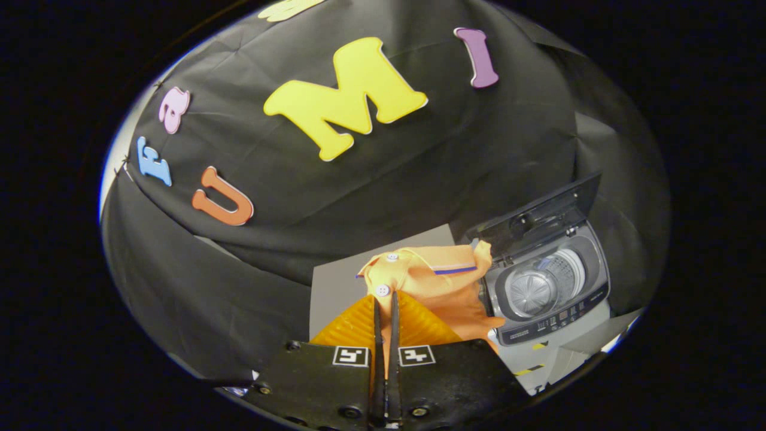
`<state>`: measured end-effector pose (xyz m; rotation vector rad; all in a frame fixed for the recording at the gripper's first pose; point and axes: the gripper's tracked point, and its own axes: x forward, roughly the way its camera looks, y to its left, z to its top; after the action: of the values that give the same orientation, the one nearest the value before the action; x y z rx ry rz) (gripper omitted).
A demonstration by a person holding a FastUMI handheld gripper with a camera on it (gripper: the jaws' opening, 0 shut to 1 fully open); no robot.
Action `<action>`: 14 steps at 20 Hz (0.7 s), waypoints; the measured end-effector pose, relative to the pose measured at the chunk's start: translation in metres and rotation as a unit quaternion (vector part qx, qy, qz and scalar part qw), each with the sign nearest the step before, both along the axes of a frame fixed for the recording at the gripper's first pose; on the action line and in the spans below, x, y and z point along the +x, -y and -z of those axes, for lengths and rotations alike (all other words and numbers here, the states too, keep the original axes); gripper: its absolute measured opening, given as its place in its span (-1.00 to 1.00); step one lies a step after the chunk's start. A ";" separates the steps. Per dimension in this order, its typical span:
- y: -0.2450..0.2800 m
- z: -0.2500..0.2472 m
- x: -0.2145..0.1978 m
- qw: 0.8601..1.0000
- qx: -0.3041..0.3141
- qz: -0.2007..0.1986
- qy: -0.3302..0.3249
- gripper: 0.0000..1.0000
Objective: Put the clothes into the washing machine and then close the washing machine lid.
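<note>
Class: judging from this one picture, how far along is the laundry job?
Done: the orange buttoned shirt is gripped, jaws of the gripper shut on it. In hand: carrying it, with the grey top-loading washing machine beyond. Left: drop it in the drum, close the raised dark lid.

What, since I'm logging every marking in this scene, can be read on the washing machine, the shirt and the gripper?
Control panel of the open washing machine: small print, too small and blurred to read.
Gripper, shut on the orange shirt: two square coded markers, patterns only, no words.
Orange shirt: no text, just buttons and a stripe.
Nothing here can be quoted as legible.
</note>
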<state>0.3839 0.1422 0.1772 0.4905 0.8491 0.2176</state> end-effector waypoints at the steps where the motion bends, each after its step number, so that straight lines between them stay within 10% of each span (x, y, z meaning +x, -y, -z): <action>1: 0.008 -0.004 -0.004 1.000 0.003 0.008 0.003 -0.90; 14: 0.103 -0.017 -0.038 0.993 0.059 0.101 0.018 -0.90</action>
<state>0.3460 0.0389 0.1943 0.6776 0.7482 0.0900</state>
